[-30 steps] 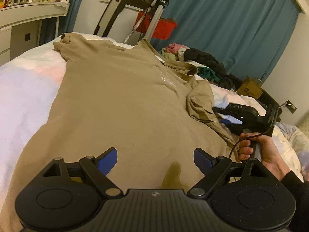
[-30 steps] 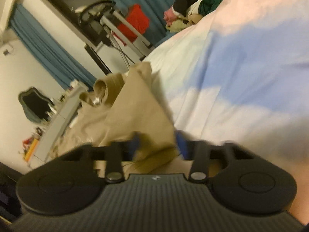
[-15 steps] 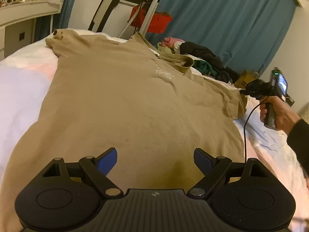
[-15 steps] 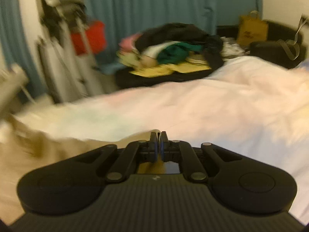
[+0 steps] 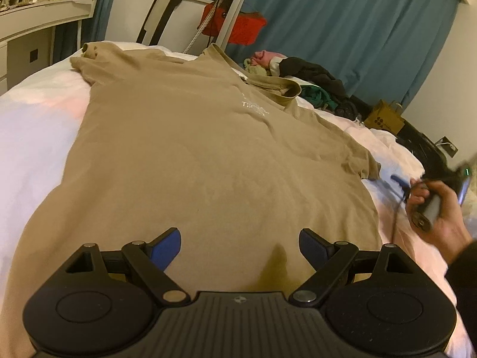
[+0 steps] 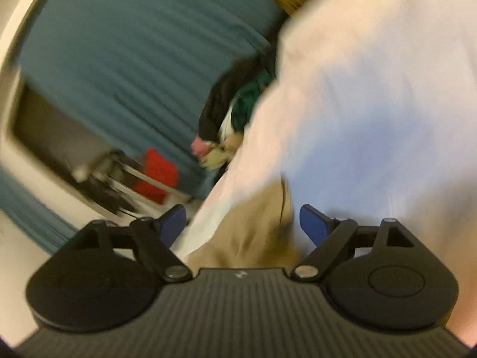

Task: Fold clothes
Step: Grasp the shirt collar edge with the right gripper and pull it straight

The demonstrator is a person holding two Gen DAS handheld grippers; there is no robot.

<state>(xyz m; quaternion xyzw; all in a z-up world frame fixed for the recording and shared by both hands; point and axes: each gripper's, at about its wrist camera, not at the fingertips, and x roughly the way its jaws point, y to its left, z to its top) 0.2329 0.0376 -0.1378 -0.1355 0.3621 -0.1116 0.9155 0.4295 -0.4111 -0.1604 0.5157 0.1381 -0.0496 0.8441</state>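
Observation:
A tan T-shirt (image 5: 190, 155) lies spread flat on the bed, collar at the far right, both sleeves laid out. My left gripper (image 5: 240, 243) is open and empty, hovering over the shirt's near hem. My right gripper (image 6: 243, 223) is open, its jaws spread, with the tip of the shirt's right sleeve (image 6: 253, 232) lying loose between and below them. In the left wrist view the right gripper (image 5: 399, 182) shows blurred in a hand just right of that sleeve. The right wrist view is motion-blurred.
The bed's white and pale blue cover (image 5: 38, 125) surrounds the shirt. A pile of dark, green and pink clothes (image 5: 310, 80) lies at the far side. A red basket on a stand (image 5: 238, 26), a white desk (image 5: 35, 26) and blue curtains (image 5: 357, 29) stand behind.
My right gripper was shut on the sleeve while pulling it out to the right; now it has opened and let the sleeve go. The sleeve lies flat. The left gripper has barely moved.

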